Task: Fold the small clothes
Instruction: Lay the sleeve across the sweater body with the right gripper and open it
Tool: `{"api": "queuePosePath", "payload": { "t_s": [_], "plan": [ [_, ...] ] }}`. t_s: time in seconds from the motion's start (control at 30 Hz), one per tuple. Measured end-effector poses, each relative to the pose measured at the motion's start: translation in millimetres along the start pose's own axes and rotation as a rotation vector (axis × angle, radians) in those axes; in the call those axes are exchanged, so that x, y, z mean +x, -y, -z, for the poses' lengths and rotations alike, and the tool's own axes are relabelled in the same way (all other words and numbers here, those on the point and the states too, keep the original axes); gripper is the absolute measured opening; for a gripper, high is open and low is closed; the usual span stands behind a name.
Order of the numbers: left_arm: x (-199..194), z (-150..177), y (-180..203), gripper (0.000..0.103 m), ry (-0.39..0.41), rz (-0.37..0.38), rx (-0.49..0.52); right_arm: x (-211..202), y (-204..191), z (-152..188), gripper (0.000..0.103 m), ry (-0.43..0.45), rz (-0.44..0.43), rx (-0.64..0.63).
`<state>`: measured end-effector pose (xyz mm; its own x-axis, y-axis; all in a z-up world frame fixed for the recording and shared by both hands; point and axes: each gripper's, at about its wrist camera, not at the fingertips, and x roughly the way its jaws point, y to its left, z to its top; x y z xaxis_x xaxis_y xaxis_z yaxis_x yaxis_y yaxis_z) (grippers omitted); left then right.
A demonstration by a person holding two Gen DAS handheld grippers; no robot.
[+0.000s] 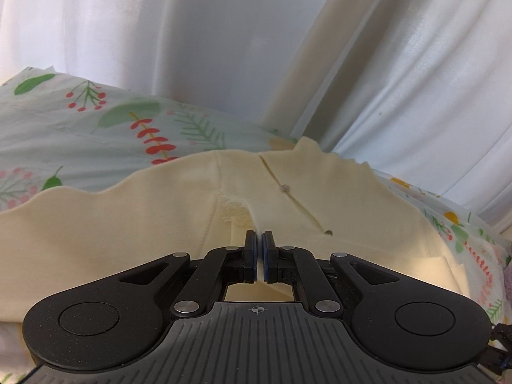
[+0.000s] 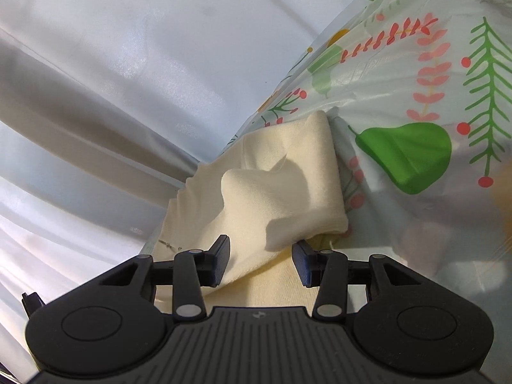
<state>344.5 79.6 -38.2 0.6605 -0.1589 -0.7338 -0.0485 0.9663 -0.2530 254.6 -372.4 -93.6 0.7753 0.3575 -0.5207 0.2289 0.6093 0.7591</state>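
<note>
Fingers of left gripper (image 1: 259,256) pinched shut on cream garment (image 1: 128,224), right gripper (image 2: 260,264) w/ jaws apart astride its folded-over flap (no pressing seen), garment near floral cloth's (image 1: 80,128) curtain-side edge, approx. half folded, more folds left.

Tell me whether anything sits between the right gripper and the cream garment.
Nothing visible does. The right gripper stands open directly over the cream garment, with a raised fold of the cloth between its fingers. Only the floral cover lies beyond and beside it.
</note>
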Motion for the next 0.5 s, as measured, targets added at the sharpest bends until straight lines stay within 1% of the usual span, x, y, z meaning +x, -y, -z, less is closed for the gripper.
{"api": "queuePosePath", "payload": {
  "t_s": [0.03, 0.07, 0.2, 0.27, 0.3, 0.4, 0.43, 0.47, 0.5],
  "plan": [
    [1, 2, -5, 0.005, -0.005, -0.028, 0.013, 4, 1, 2, 0.043, -0.011, 0.003, 0.008],
    [2, 3, -9, 0.005, -0.011, -0.033, 0.014, 7, 1, 3, 0.043, -0.018, 0.004, 0.018],
    [14, 10, -25, 0.006, -0.062, 0.048, -0.044, 12, 5, 6, 0.039, -0.032, 0.0, 0.054],
    [21, 12, -31, 0.02, -0.075, 0.089, -0.079, 13, 8, 6, 0.037, -0.032, 0.002, 0.076],
    [24, 13, -34, 0.021, -0.079, 0.11, -0.103, 14, 9, 6, 0.036, -0.03, 0.002, 0.084],
    [33, 10, -40, 0.021, -0.081, 0.158, -0.17, 15, 10, 5, 0.032, -0.021, 0.001, 0.106],
    [34, 8, -41, 0.018, -0.082, 0.161, -0.175, 15, 9, 4, 0.03, -0.017, 0.003, 0.108],
    [36, 7, -39, 0.01, -0.084, 0.153, -0.169, 16, 8, 3, 0.028, -0.012, 0.009, 0.105],
    [37, 6, -36, 0.007, -0.084, 0.127, -0.147, 17, 7, 3, 0.024, -0.009, 0.019, 0.101]
  ]
}}
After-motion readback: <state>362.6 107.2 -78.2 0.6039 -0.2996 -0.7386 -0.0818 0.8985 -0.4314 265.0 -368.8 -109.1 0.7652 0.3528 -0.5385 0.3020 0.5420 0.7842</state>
